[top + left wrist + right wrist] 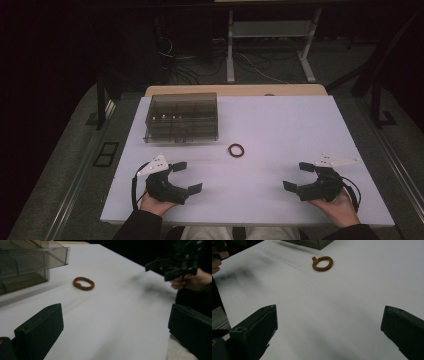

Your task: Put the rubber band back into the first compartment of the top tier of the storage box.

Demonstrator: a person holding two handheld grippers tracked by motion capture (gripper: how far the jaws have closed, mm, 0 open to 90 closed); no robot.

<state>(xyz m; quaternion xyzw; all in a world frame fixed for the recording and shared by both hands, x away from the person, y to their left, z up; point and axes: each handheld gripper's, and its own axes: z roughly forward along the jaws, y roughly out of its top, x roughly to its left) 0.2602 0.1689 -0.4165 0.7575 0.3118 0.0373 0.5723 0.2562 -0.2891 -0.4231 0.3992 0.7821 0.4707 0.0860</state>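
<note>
Ok so nearest to me, at the bottom of the high view, I've got both hands on the tools. My left black two-jaw gripper (pixel 187 176) sits at lower left of the frame, jaws spread wide with nothing between them, and my right black two-jaw gripper (pixel 298 176) mirrors it at lower right, also wide open and empty. Both hover low over the near part of the white rectangular tabletop (pixel 280 125), well apart from each other.

In the left gripper view the two jaws stand at the bottom corners with bare table between them, and the other gripper shows at upper right, held in a hand (pixel 192 281).

Further out, around the middle of the high view, lies the small brown braided ring, looks like a hair tie (pixel 236 150). It's flat on the table, untouched, ahead of both grippers and roughly between them. In the right gripper view it's up near the top centre (pixel 322 263).

Beyond that, toward upper left, sits the smoky translucent plastic compartment box (pixel 181 117), just behind and left of the ring, not touching it.
</note>
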